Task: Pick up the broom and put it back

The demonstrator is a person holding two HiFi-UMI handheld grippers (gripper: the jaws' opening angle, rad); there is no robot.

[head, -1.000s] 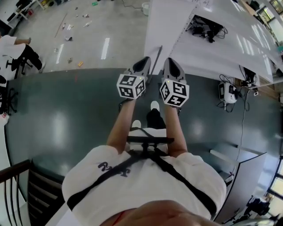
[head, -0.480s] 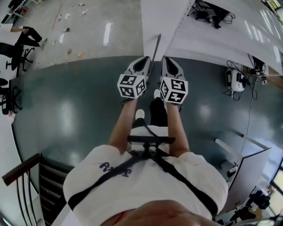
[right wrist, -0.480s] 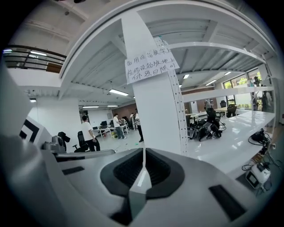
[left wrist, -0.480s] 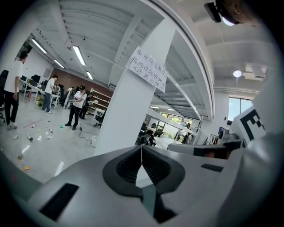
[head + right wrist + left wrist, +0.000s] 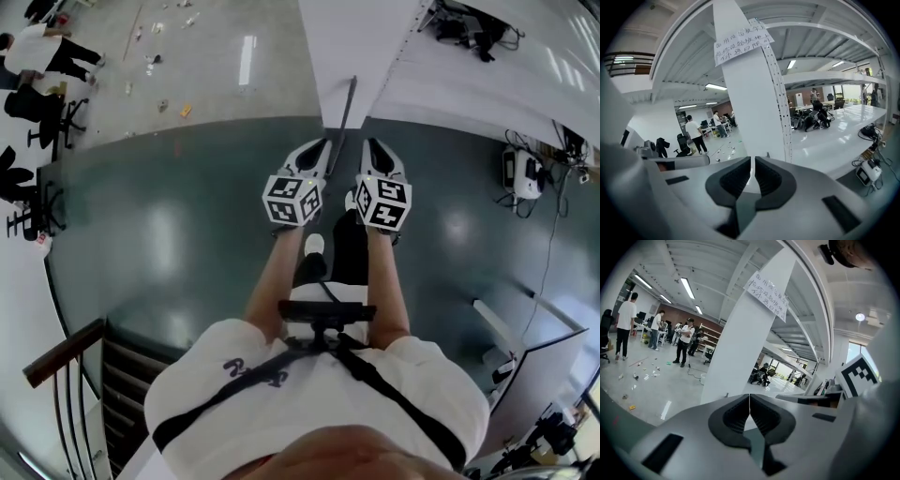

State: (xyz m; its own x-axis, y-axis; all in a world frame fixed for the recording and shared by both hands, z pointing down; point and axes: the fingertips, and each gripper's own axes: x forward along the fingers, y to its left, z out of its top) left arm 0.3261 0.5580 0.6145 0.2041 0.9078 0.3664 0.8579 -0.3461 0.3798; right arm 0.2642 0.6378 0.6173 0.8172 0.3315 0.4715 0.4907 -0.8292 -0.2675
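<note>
Both my tools clenched and empty, side by side, facing a white pillar.

Nearest I see the wearer's white shirt point(image 5: 309, 394) with black straps. Past it are the left tool point(image 5: 317, 148) and right tool point(image 5: 377, 148), each closed on nothing, above a dark green glossy floor point(image 5: 187, 234). Just beyond and between them, what looks like the thin dark broom handle point(image 5: 347, 111) leans against the square white pillar point(image 5: 342, 42). Far off, people point(image 5: 685, 341) stand about.

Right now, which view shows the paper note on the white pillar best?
The right gripper view: the note is large and faces the camera, high on the pillar. The left gripper view shows the note smaller and slanted. The head view shows the pillar from above, no note.
</note>
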